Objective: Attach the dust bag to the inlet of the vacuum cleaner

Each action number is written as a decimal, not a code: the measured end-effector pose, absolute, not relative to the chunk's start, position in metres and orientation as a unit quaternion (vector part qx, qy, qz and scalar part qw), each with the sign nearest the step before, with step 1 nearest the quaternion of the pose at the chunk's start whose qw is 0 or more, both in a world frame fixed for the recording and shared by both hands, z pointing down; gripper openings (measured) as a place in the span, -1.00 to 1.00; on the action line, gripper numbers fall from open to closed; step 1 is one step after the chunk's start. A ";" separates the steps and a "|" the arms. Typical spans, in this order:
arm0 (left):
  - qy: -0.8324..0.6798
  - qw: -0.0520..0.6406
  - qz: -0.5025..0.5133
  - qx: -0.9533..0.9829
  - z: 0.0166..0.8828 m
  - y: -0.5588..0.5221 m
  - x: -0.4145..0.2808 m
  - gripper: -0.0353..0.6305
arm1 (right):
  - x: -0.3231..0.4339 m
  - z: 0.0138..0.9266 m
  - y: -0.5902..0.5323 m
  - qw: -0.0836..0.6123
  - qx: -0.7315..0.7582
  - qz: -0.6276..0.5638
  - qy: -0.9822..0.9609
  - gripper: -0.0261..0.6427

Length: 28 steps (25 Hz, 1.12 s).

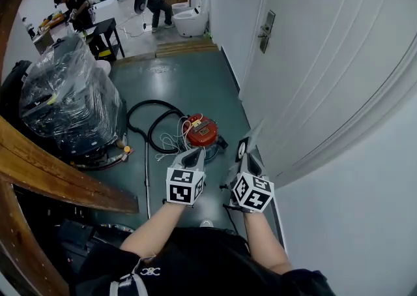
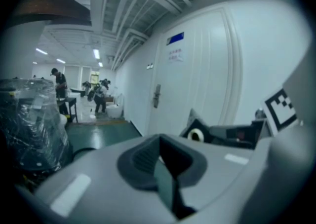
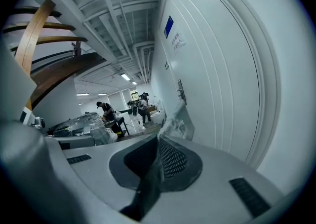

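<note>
I'm holding the right tongs point(image 1: 250, 161) clamped on the dust bag point(image 1: 242, 150). In the right gripper view the pads are pinching a thin, crinkled, see-through edge of it at the right tongs point(image 3: 158, 161), and the bag point(image 3: 177, 119) is rising up past the tips against the white wall point(image 3: 222, 85). The bag's dark card collar point(image 2: 196, 134), with its pale round hole, is showing in the left gripper view, off to the right of my left tongs point(image 2: 160, 155).

The left tongs point(image 1: 193, 154) are sitting pressed together with nothing between them, level with the right pair and just beside it, not touching the bag.

The red vacuum cleaner point(image 1: 201, 130) is standing on the green floor point(image 1: 182, 79) near the foot of the wall on the right, just beyond both tips in the head view. Its black hose point(image 1: 153, 122) is looping out to its left, and thin pale cord is lying tangled beside it. The bag is hanging in the air to the right of the vacuum and apart from it.

Further left, a bulky machine wrapped in plastic film point(image 1: 65, 99) is standing by the curved wooden rail point(image 1: 58, 171). Two people are standing at the far end of the room.
</note>
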State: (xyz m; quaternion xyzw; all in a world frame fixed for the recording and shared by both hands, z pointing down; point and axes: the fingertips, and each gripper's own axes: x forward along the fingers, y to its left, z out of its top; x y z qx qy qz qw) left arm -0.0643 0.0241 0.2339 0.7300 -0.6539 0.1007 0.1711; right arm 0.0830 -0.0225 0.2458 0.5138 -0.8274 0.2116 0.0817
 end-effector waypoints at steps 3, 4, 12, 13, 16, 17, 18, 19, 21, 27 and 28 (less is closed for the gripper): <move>-0.656 0.175 0.102 0.728 0.243 0.017 -0.069 -0.90 | 0.082 0.257 -0.034 0.083 0.517 0.219 -0.824 -0.89; -0.655 0.177 0.104 0.727 0.248 0.016 -0.070 -0.90 | 0.083 0.262 -0.035 0.084 0.518 0.222 -0.822 -0.89; -0.640 0.195 0.125 0.733 0.270 0.005 -0.077 -0.90 | 0.083 0.285 -0.042 0.100 0.529 0.247 -0.806 -0.89; -0.638 0.198 0.128 0.734 0.274 0.000 -0.079 -0.90 | 0.083 0.291 -0.046 0.103 0.531 0.252 -0.802 -0.89; -0.630 0.208 0.133 0.736 0.293 -0.022 -0.088 -0.90 | 0.079 0.312 -0.063 0.116 0.539 0.267 -0.790 -0.89; -0.627 0.213 0.133 0.737 0.300 -0.032 -0.092 -0.90 | 0.077 0.320 -0.069 0.120 0.542 0.272 -0.786 -0.89; -0.623 0.219 0.133 0.739 0.306 -0.042 -0.096 -0.90 | 0.074 0.327 -0.076 0.124 0.545 0.277 -0.781 -0.89; -0.619 0.223 0.133 0.741 0.312 -0.054 -0.101 -0.90 | 0.072 0.334 -0.084 0.128 0.549 0.281 -0.777 -0.89; -0.610 0.230 0.137 0.746 0.325 -0.080 -0.112 -0.90 | 0.065 0.349 -0.102 0.133 0.559 0.287 -0.767 -0.89; -0.582 0.242 0.166 0.758 0.374 -0.164 -0.147 -0.90 | 0.051 0.406 -0.163 0.164 0.592 0.304 -0.728 -0.89; -0.580 0.241 0.169 0.760 0.384 -0.180 -0.153 -0.90 | 0.048 0.414 -0.175 0.164 0.595 0.305 -0.725 -0.89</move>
